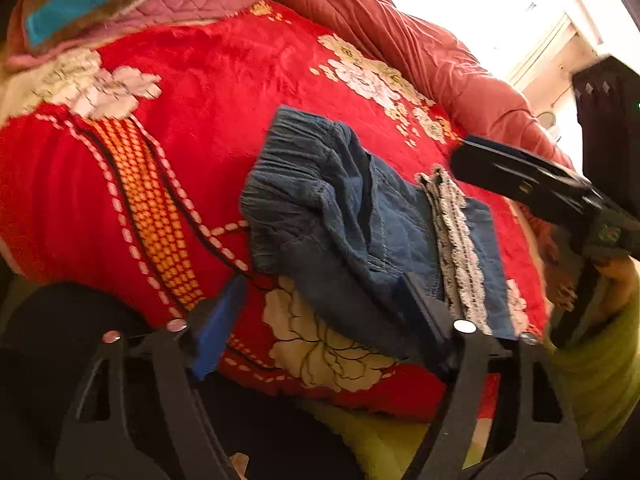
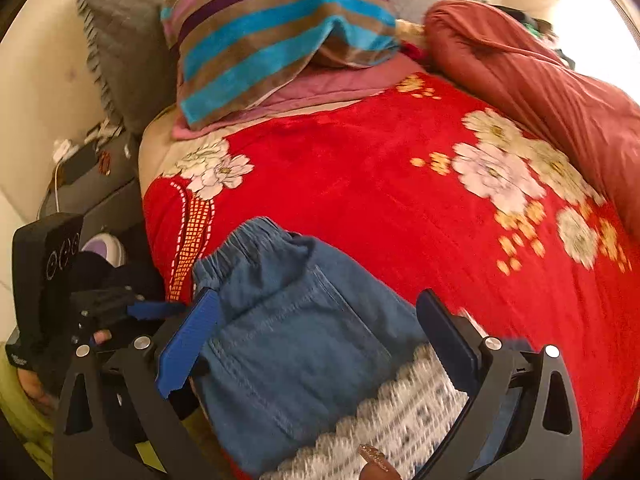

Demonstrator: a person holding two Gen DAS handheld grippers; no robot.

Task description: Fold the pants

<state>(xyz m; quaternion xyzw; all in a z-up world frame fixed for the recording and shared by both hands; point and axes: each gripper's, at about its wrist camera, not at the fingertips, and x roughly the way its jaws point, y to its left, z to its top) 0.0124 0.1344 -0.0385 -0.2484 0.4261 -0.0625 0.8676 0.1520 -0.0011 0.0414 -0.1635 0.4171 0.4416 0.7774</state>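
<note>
The pants point(image 1: 340, 216) lay in a folded bundle near the front edge of the red blanket point(image 1: 224, 92), lace trim outward. Both the left gripper point(image 1: 320, 320) and right gripper point(image 2: 320, 340) hovered over them with fingers spread, gripping nothing, seemingly between folds.

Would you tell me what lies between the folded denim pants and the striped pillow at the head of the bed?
Only bare red floral blanket lies between the pants and the striped pillow, shown best in the right wrist view.
</note>
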